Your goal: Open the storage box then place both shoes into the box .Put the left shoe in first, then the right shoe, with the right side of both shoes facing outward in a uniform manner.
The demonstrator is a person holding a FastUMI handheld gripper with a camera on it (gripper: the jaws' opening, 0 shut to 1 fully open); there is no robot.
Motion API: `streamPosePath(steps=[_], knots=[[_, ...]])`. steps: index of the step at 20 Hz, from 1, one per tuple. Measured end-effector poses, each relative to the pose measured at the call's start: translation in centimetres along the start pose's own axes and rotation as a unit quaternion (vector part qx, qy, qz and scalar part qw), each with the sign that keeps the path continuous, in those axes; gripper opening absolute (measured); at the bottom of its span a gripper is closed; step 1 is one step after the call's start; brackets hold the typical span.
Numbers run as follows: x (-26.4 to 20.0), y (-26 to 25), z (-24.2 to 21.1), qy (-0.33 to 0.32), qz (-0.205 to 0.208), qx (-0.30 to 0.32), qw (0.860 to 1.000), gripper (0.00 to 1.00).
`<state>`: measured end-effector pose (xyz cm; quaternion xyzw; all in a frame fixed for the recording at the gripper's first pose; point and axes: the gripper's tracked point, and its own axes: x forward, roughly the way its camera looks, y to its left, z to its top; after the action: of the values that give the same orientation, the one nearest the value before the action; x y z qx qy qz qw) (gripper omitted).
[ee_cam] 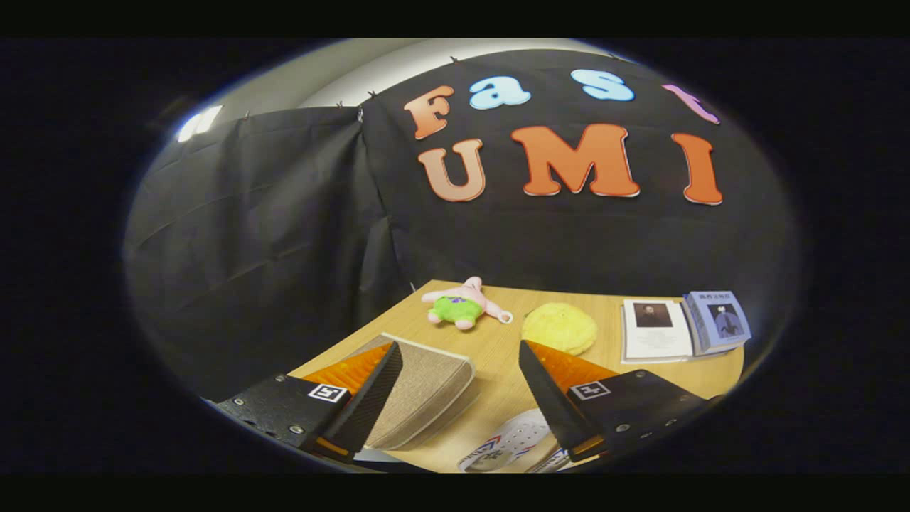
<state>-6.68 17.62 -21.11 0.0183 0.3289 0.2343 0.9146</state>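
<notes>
While the gripper [458,384] hangs above the near part of the tabletop [498,355] with its fingers spread wide and nothing between them, I judge that the opening step is the one in hand. The storage box [419,387], a beige fabric-covered thing with a pale rim, lies flat and closed toward the tabletop's left edge, partly behind my left finger. Below the fingers, at the near edge, I see a white shoe [508,444] with red and blue markings (a sliver of what may be its pair shows just beside it, but I cannot tell for sure). To do this well I would bring the fingers down to the box's near right corner, where the pale rim gives an edge to catch, and take the lid there rather than pressing on its flat top. The lid should swing fully back, so that it does not fall shut when I go for the left shoe. At the far edge sit a pink and green plush toy [463,304], a yellow fluffy pad [560,328] and an open booklet [682,326], all well apart from the box, so the lift has room.
</notes>
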Motion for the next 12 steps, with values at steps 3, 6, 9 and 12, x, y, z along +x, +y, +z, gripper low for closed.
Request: streamPosePath(steps=[3,6,9,12], knots=[[1.2,0.8,-3.7,0.057,0.017,0.031,0.998,0.98],[2.2,1.8,-7.0,0.108,0.041,0.061,0.991,0.97],[3.3,2.7,-9.7,0.143,0.059,0.083,0.985,0.97],[3.9,3.7,-12.1,0.178,0.080,0.115,0.974,0.97]])
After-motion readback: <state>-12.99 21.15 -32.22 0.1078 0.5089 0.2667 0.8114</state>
